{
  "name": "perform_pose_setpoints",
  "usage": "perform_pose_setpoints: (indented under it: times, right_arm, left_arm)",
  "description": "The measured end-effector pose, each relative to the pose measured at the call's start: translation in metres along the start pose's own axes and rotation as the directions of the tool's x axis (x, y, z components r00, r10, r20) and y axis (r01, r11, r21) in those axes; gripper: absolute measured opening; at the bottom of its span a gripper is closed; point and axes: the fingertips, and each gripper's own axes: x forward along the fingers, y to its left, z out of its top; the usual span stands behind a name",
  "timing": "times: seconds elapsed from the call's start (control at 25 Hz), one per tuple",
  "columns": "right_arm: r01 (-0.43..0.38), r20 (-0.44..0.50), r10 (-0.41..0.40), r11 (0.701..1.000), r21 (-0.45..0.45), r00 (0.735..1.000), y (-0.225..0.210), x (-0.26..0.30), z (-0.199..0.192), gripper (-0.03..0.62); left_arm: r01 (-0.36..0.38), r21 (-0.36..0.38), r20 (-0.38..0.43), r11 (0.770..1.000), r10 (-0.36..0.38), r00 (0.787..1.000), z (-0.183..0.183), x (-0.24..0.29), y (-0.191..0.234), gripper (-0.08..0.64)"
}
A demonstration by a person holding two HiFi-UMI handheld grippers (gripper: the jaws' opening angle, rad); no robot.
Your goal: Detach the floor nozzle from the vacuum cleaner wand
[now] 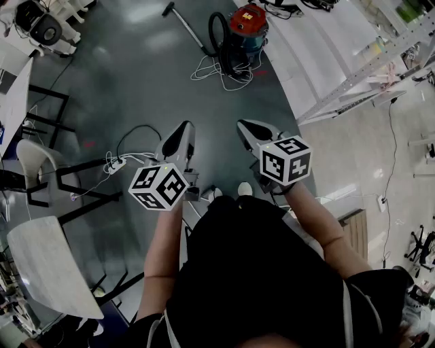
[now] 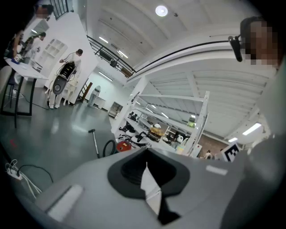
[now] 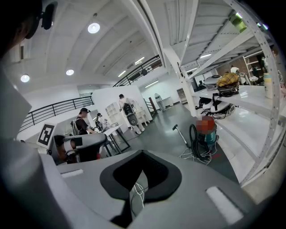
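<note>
The vacuum cleaner [image 1: 246, 30], red on top with a teal body, stands far ahead on the grey floor. Its black hose [image 1: 219, 34] loops to a thin wand [image 1: 187, 28] that ends in the floor nozzle [image 1: 168, 8] at the far left. In the left gripper view the vacuum cleaner [image 2: 124, 145] and wand [image 2: 95, 144] look small and distant, as do the vacuum cleaner [image 3: 206, 134] and wand [image 3: 181, 135] in the right gripper view. My left gripper [image 1: 182, 129] and right gripper [image 1: 243, 126] are held side by side in front of me, both shut and empty, well short of the vacuum.
A white cable [image 1: 211, 68] lies tangled beside the vacuum. Black-framed tables [image 1: 47, 122], a chair [image 1: 30, 160] and a power strip [image 1: 114, 163] are on the left. A white shelving rack [image 1: 353, 75] runs along the right. People stand far off by a table [image 3: 105, 132].
</note>
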Motion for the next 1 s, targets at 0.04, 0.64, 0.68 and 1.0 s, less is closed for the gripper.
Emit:
perform_pose_setpoints:
  times: [0.04, 0.64, 0.68, 1.0]
  right_arm:
    - [-0.001, 0.002, 0.001, 1.0, 0.003, 1.0, -0.002, -0.001, 0.001, -0.003]
    - [-0.01, -0.024, 0.012, 0.998, 0.056, 1.0, -0.061, -0.017, 0.003, -0.003]
    - [-0.012, -0.029, 0.014, 0.998, 0.06, 0.999, -0.066, -0.019, 0.001, -0.003]
    - [-0.011, -0.046, 0.016, 0.995, 0.103, 0.999, -0.092, -0.019, -0.006, -0.002]
  left_arm:
    - [-0.004, 0.002, 0.001, 1.0, 0.004, 1.0, 0.0, 0.001, 0.0, 0.011]
    - [-0.059, -0.045, -0.007, 0.997, 0.059, 0.998, -0.017, 0.037, -0.019, 0.011]
    - [-0.072, -0.055, -0.007, 0.996, 0.072, 0.997, -0.018, 0.038, -0.019, 0.011]
    - [-0.104, -0.091, -0.013, 0.99, 0.104, 0.995, -0.027, 0.043, -0.022, 0.011]
